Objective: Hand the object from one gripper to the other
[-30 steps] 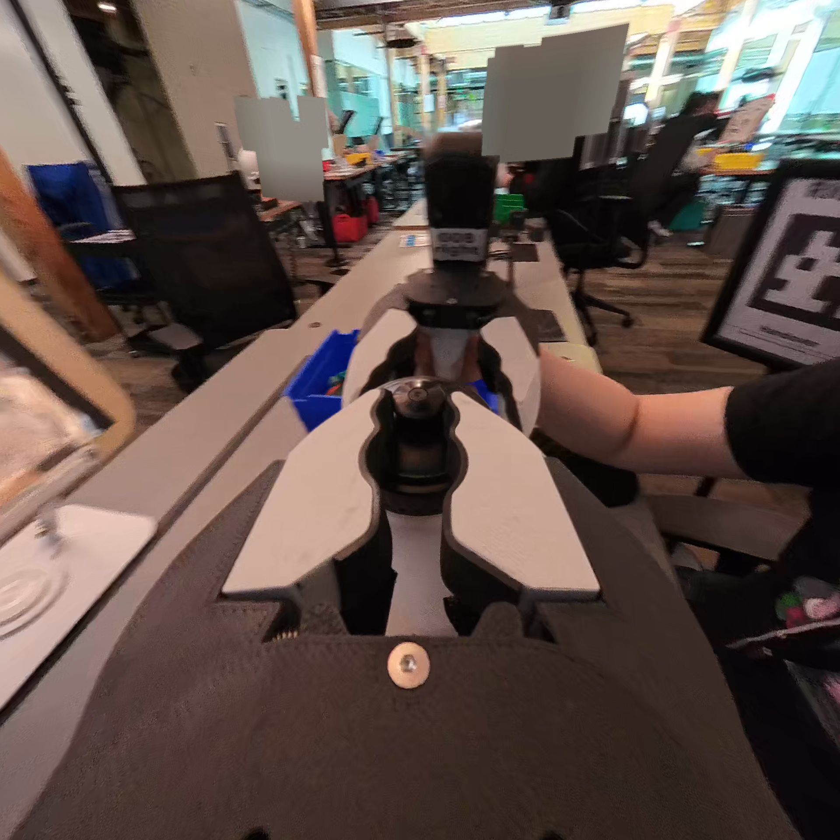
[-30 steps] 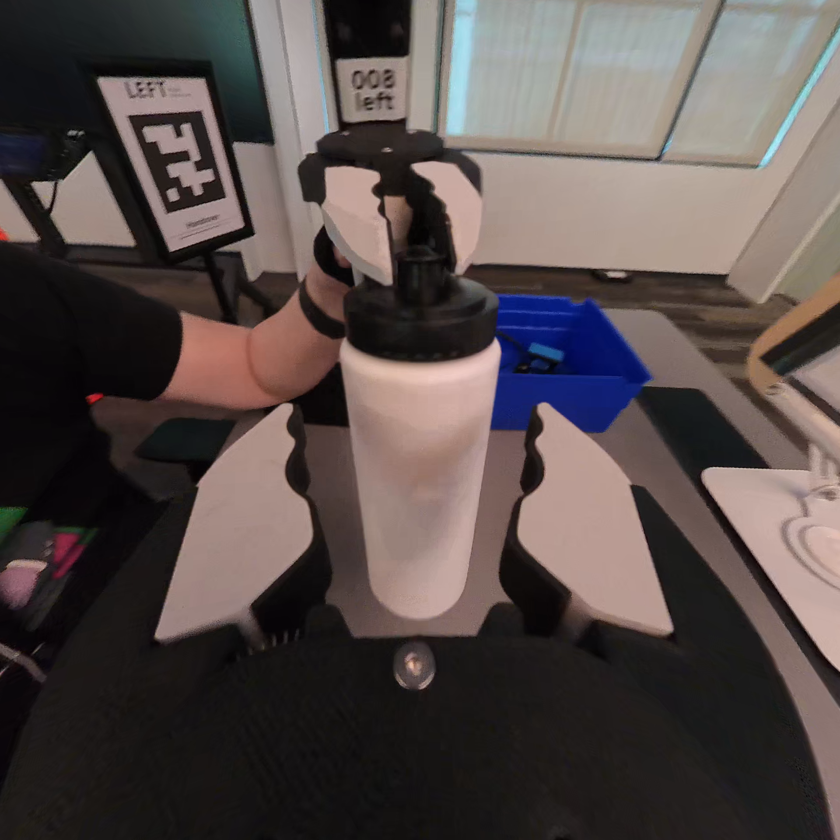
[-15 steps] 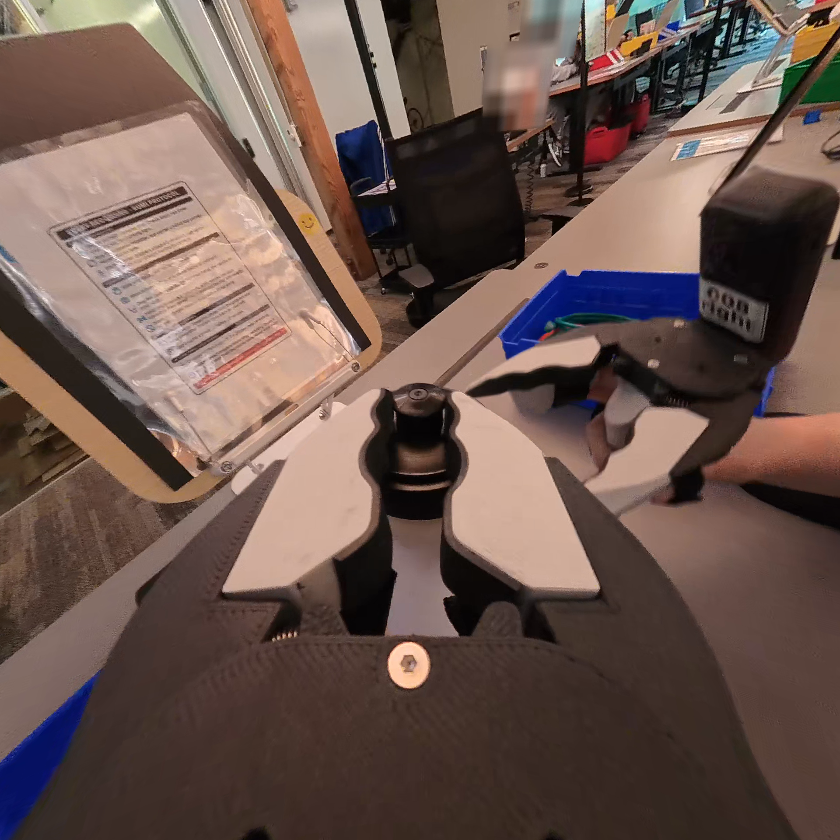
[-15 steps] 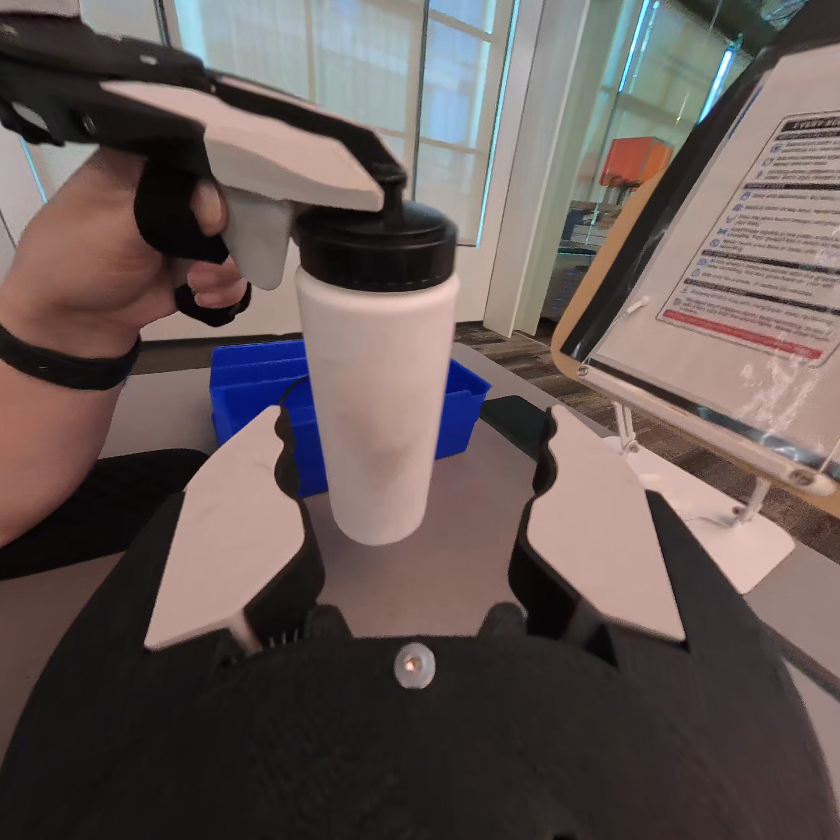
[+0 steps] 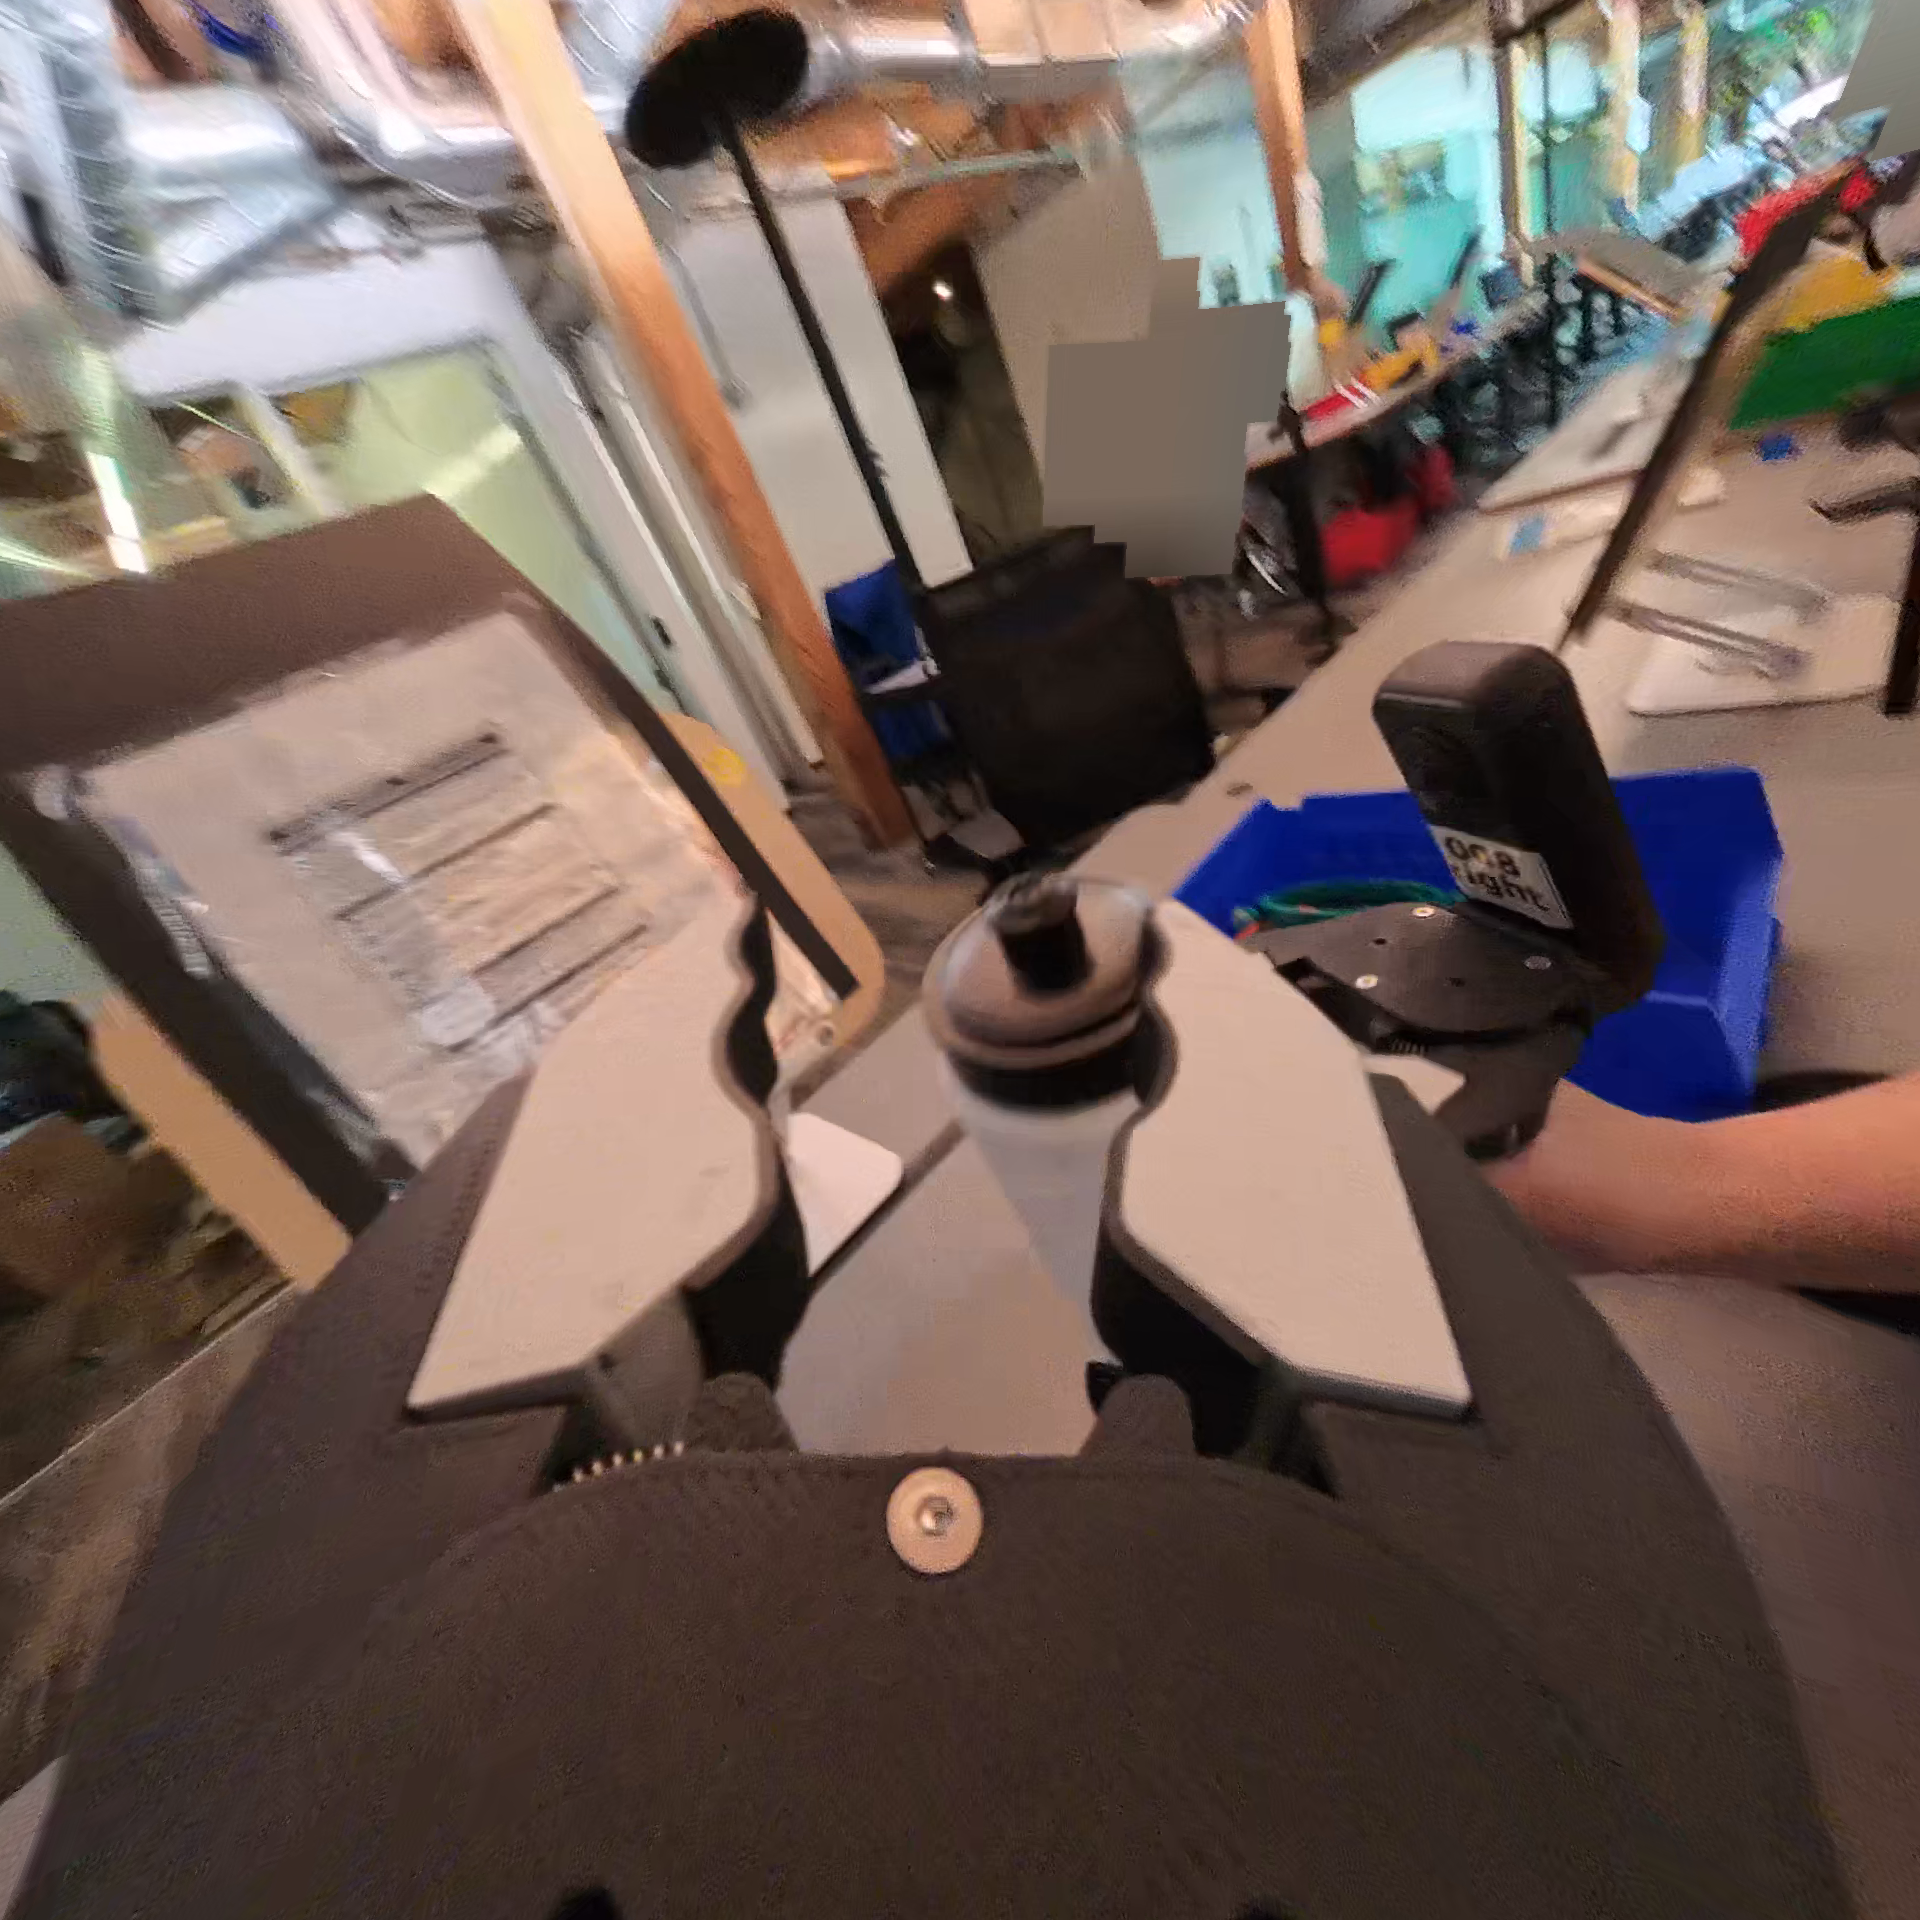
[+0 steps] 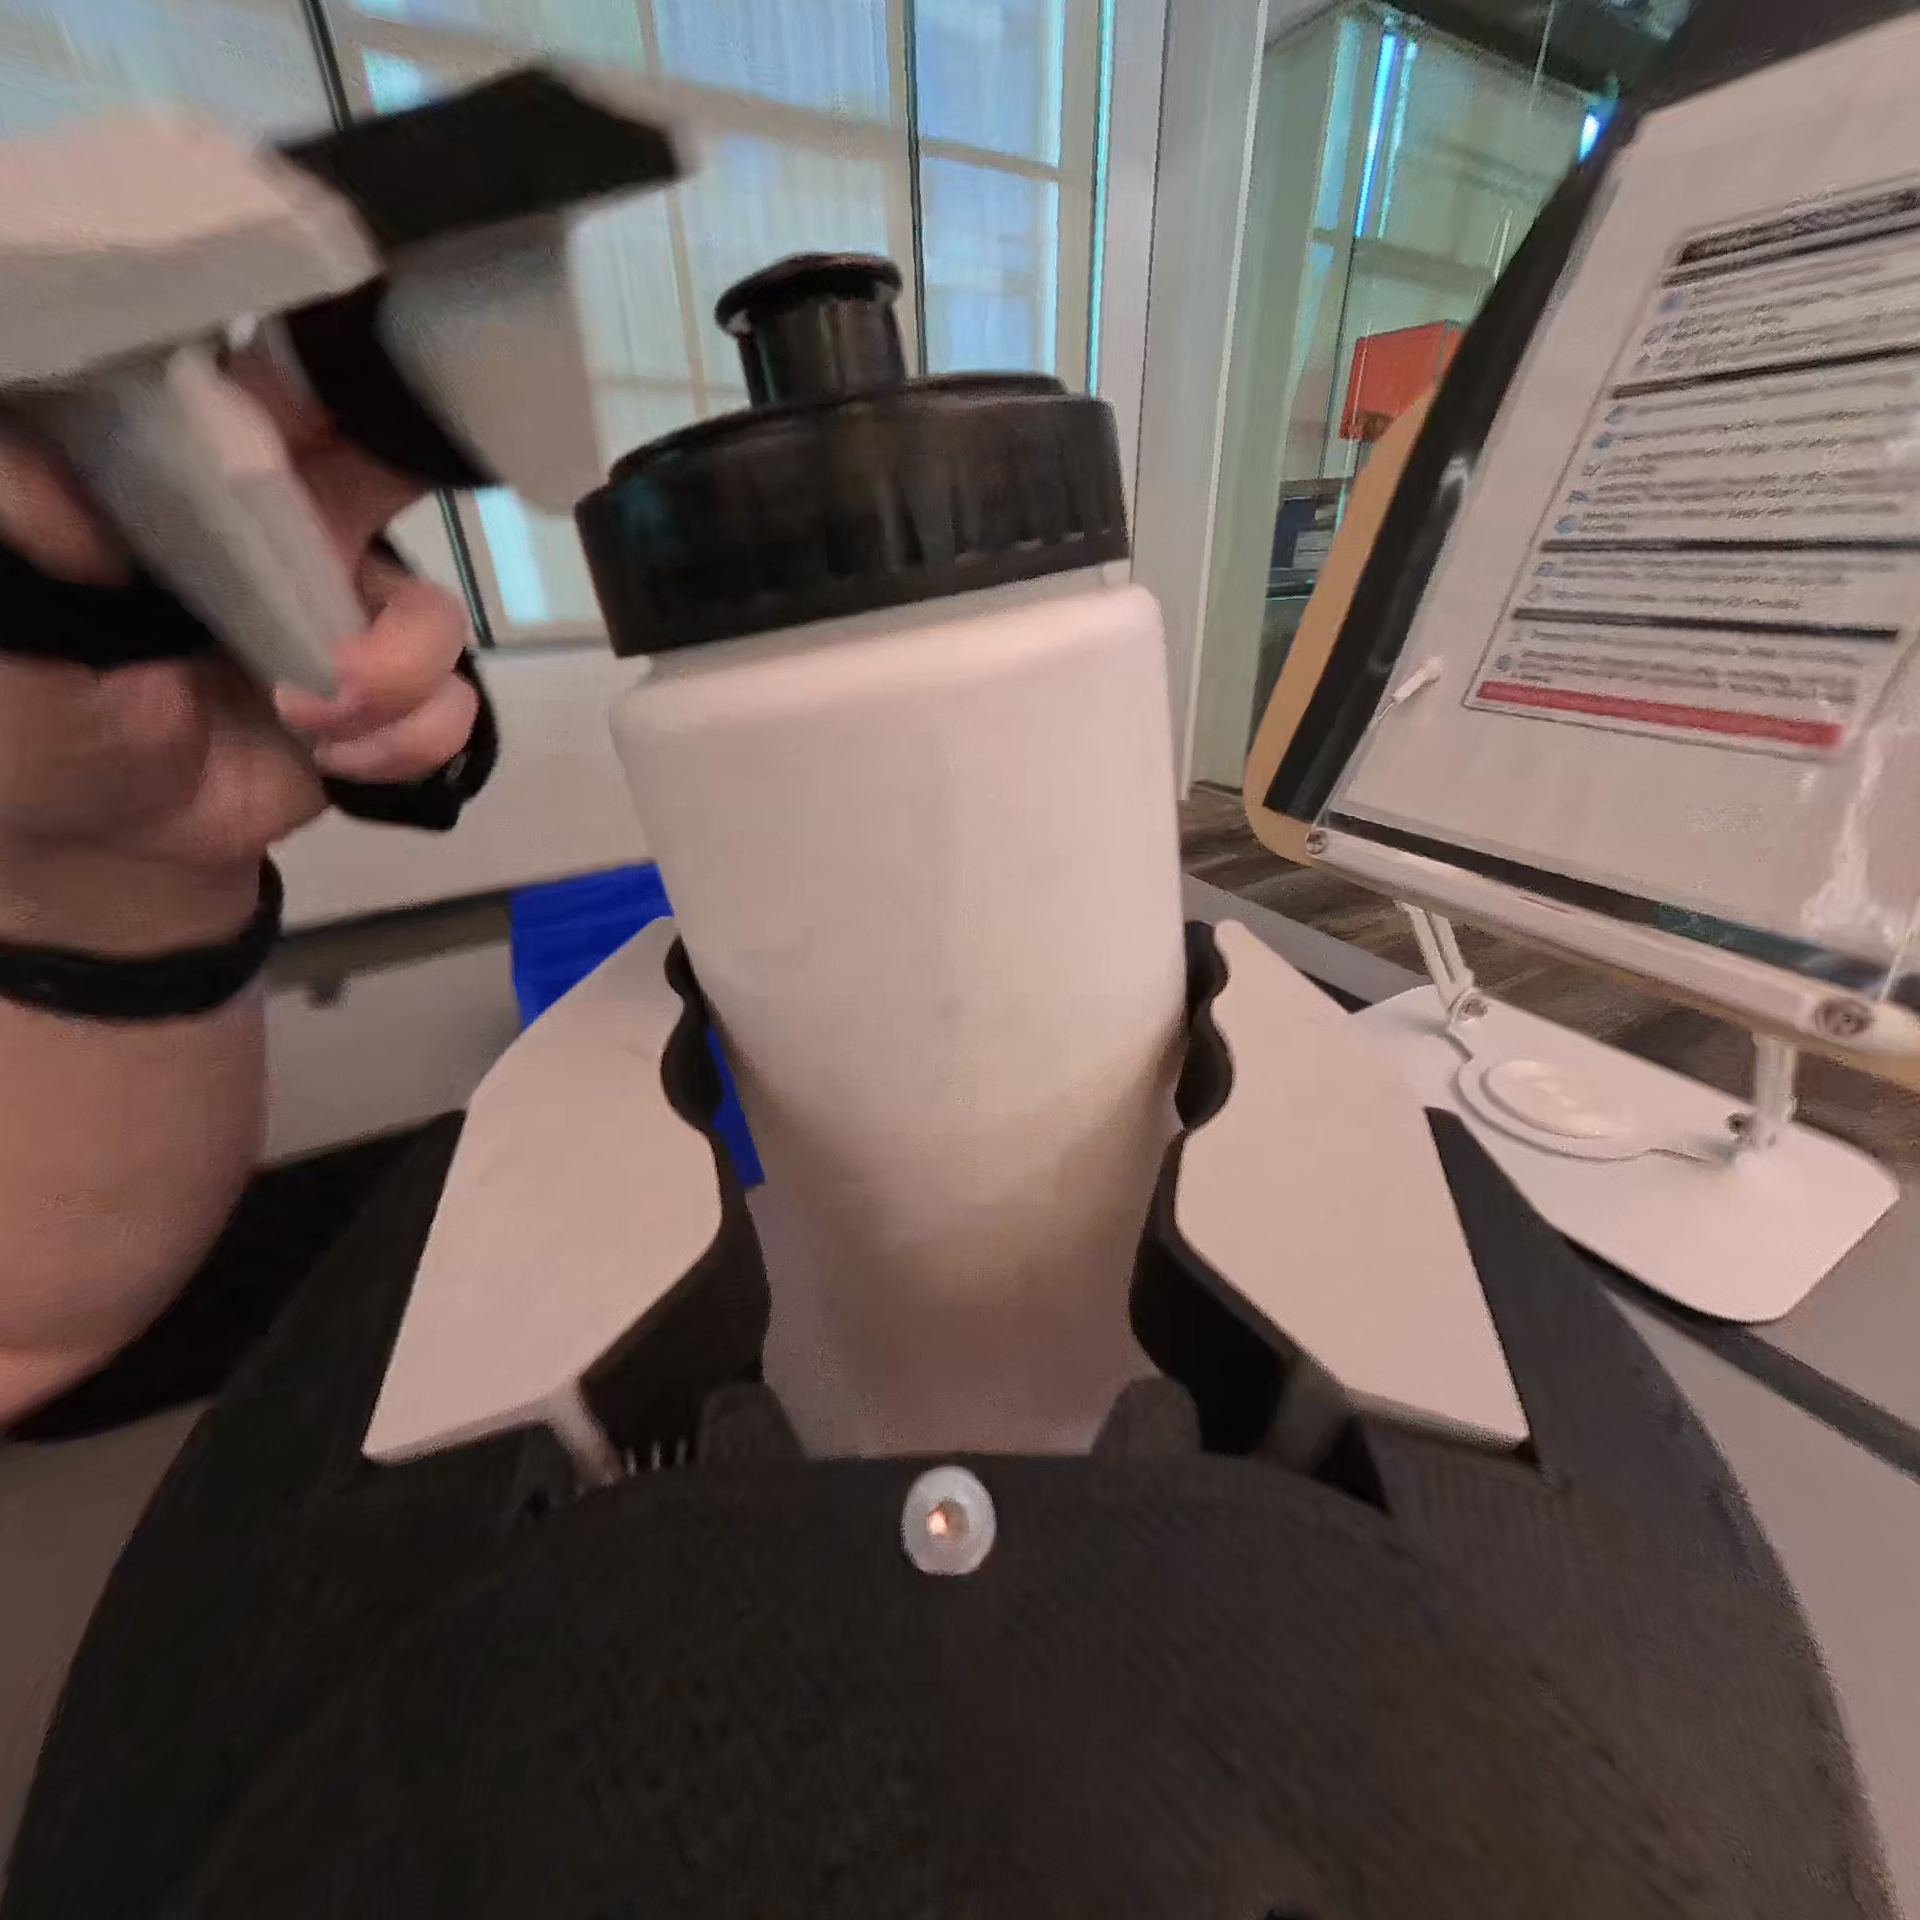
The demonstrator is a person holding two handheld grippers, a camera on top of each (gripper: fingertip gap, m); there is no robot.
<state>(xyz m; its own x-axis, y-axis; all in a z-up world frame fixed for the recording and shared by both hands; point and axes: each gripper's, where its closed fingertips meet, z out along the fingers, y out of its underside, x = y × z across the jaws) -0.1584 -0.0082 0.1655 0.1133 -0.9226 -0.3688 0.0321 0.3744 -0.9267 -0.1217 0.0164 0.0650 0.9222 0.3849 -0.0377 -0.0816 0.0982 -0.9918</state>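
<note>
Bottle (image 6: 904, 883) now sits clamped in right gripper (image 6: 940, 1049), released by spread-open left gripper (image 5: 951, 1039).

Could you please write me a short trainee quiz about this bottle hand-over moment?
1. True or false: the left hand-held gripper is clamped shut on the black screw cap of the white plastic bottle.
2. What grips the bottle's white body? A) a bare hand B) the right hand-held gripper C) nothing
3. Fill in: the plastic storage bin beyond the bottle is coloured ___.
Key: 1 false, its jaws stand apart; 2 B; 3 blue.
</note>
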